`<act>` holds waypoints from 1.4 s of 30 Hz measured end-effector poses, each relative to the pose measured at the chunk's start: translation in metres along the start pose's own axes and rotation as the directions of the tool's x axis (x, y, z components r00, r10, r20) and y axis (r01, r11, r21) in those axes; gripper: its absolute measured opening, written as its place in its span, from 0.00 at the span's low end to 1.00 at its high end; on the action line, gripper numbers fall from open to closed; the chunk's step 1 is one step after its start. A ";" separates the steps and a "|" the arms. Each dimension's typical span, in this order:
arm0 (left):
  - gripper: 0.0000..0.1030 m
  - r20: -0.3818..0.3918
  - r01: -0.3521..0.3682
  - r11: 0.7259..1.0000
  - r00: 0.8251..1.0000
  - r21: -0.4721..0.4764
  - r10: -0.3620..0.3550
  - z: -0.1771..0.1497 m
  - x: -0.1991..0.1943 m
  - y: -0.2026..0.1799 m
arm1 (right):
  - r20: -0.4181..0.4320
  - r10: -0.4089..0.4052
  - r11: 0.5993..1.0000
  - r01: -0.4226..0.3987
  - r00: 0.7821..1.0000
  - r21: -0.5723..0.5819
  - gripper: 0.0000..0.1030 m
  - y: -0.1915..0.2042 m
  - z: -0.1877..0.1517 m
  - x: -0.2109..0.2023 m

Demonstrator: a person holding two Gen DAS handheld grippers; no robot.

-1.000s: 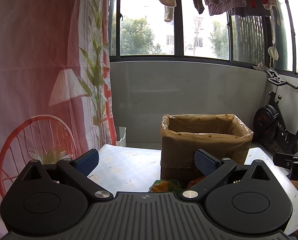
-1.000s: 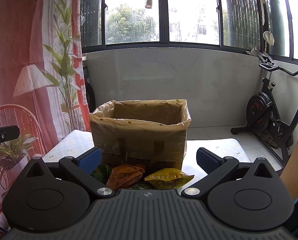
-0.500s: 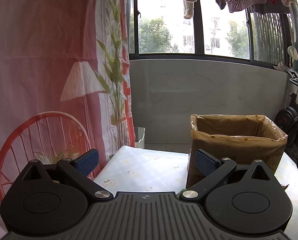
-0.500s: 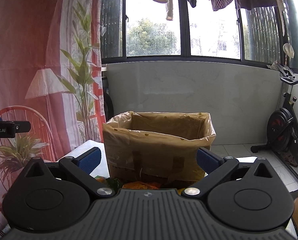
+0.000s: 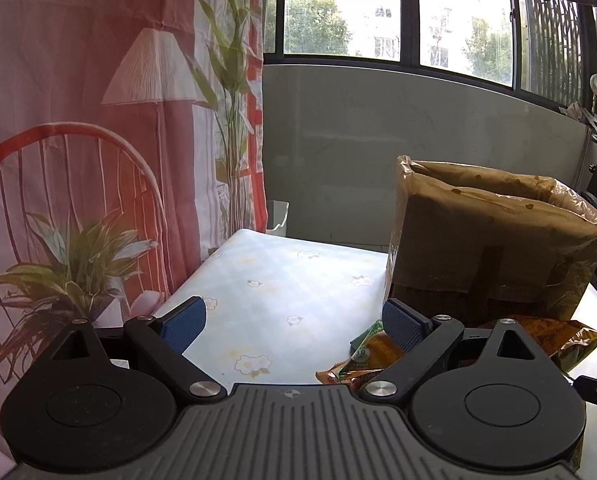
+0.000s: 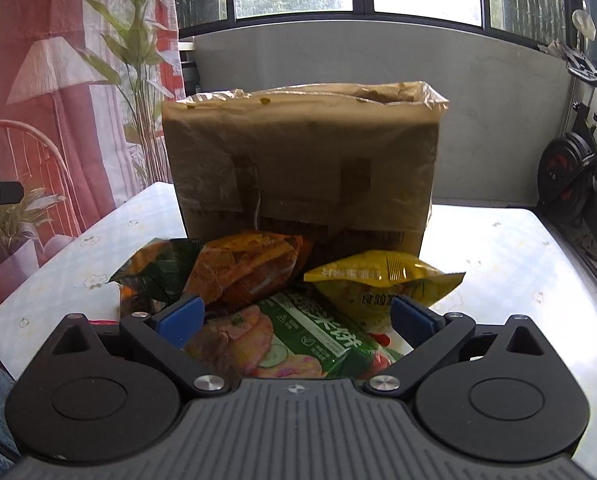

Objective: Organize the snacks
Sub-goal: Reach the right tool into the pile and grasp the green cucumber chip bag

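On the floral tablecloth (image 6: pixel 498 240) stands a cardboard box (image 6: pixel 302 168) lined with a clear plastic bag, its top open, sitting at twelve o'clock in the right wrist view. A heap of snack packets lies against its near side: an orange packet (image 6: pixel 246 268) at the box's foot, a dark green-and-orange packet (image 6: pixel 154 272) touching it at nine o'clock, a yellow packet (image 6: pixel 382 284) at three o'clock, and a green rice-cracker packet (image 6: pixel 298 336) nearest the camera. The right gripper (image 6: pixel 294 316) hangs over that green packet with its blue pads spread wide, gripping nothing. The left gripper (image 5: pixel 294 320) is likewise spread and empty above bare cloth, the box (image 5: pixel 494 236) at its two o'clock and an orange-green packet (image 5: pixel 366 360) just beside its right finger. A printed curtain (image 5: pixel 98 120) fills nine o'clock.
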State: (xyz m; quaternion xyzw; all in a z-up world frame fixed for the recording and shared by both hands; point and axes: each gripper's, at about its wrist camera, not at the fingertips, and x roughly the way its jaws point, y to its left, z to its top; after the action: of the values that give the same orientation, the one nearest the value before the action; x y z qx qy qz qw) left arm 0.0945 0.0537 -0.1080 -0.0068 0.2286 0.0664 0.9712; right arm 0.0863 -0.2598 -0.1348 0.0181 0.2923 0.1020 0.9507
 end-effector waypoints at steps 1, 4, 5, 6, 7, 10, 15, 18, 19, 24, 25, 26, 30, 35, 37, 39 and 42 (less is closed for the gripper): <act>0.94 -0.008 0.004 1.000 1.000 -0.001 -0.004 -0.003 0.003 -0.002 | -0.012 -0.006 1.000 0.006 1.000 0.019 0.97 -0.004 -0.002 0.003; 0.94 -0.026 0.020 1.000 0.999 0.008 -0.019 -0.012 0.012 -0.008 | -0.044 -0.003 0.997 0.006 0.999 0.080 0.97 -0.014 -0.008 0.011; 0.93 -0.031 0.024 1.000 0.999 0.015 -0.024 -0.015 0.014 -0.010 | -0.055 0.003 0.995 0.002 0.999 0.096 0.96 -0.015 -0.010 0.014; 0.93 -0.033 0.028 0.999 0.999 0.023 -0.028 -0.019 0.015 -0.012 | -0.069 0.009 0.994 -0.002 0.998 0.107 0.96 -0.015 -0.010 0.017; 0.93 -0.036 0.032 0.999 0.999 0.031 -0.031 -0.022 0.016 -0.014 | -0.082 0.012 0.993 -0.003 0.997 0.116 0.96 -0.016 -0.012 0.019; 0.93 -0.046 0.037 0.998 0.998 0.050 -0.034 -0.030 0.019 -0.020 | -0.120 0.028 0.988 -0.008 0.992 0.157 0.96 -0.017 -0.019 0.025; 0.92 -0.073 0.046 0.998 0.996 0.031 -0.044 -0.036 0.026 -0.019 | -0.164 0.061 0.968 -0.018 0.985 0.252 0.97 -0.023 -0.028 0.038; 0.92 -0.088 0.056 0.998 0.995 0.041 -0.052 -0.040 0.029 -0.023 | -0.163 0.106 0.947 -0.050 0.981 0.316 0.97 -0.031 -0.029 0.046; 0.92 -0.093 0.060 0.997 0.994 0.044 -0.056 -0.041 0.030 -0.024 | -0.163 0.115 0.941 -0.055 0.980 0.334 0.97 -0.033 -0.029 0.048; 0.90 -0.104 0.073 0.996 0.992 0.056 -0.067 -0.046 0.031 -0.029 | -0.146 0.164 0.926 -0.101 0.976 0.364 0.89 -0.034 -0.033 0.053; 0.90 -0.104 0.073 0.996 0.992 0.054 -0.067 -0.046 0.031 -0.029 | -0.138 0.175 0.927 -0.116 0.975 0.357 0.84 -0.034 -0.034 0.052; 0.90 -0.105 0.072 0.996 0.992 0.052 -0.066 -0.046 0.031 -0.029 | -0.134 0.174 0.931 -0.119 0.976 0.344 0.82 -0.033 -0.033 0.050; 0.89 -0.108 0.070 0.996 0.992 0.047 -0.064 -0.046 0.030 -0.028 | -0.121 0.168 0.943 -0.124 0.978 0.308 0.68 -0.031 -0.033 0.040; 0.89 -0.105 0.067 0.997 0.992 0.035 -0.063 -0.046 0.025 -0.027 | -0.096 0.165 0.947 -0.131 0.982 0.292 0.60 -0.033 -0.033 0.026; 0.89 -0.102 0.068 0.997 0.993 0.030 -0.064 -0.046 0.023 -0.027 | -0.083 0.156 0.954 -0.128 0.984 0.270 0.57 -0.032 -0.032 0.018; 0.89 -0.097 0.070 0.997 0.993 0.027 -0.067 -0.045 0.020 -0.027 | -0.072 0.157 0.958 -0.134 0.985 0.253 0.56 -0.029 -0.031 0.011; 0.89 -0.088 0.075 0.997 0.994 0.021 -0.072 -0.045 0.014 -0.027 | -0.056 0.153 0.963 -0.137 0.987 0.232 0.52 -0.027 -0.031 0.000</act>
State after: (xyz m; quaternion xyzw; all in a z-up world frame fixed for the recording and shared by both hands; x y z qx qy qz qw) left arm 0.0903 0.0272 -0.1552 -0.0064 0.2710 0.0274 0.9622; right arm 0.0737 -0.2869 -0.1629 0.1444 0.3344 0.1378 0.9210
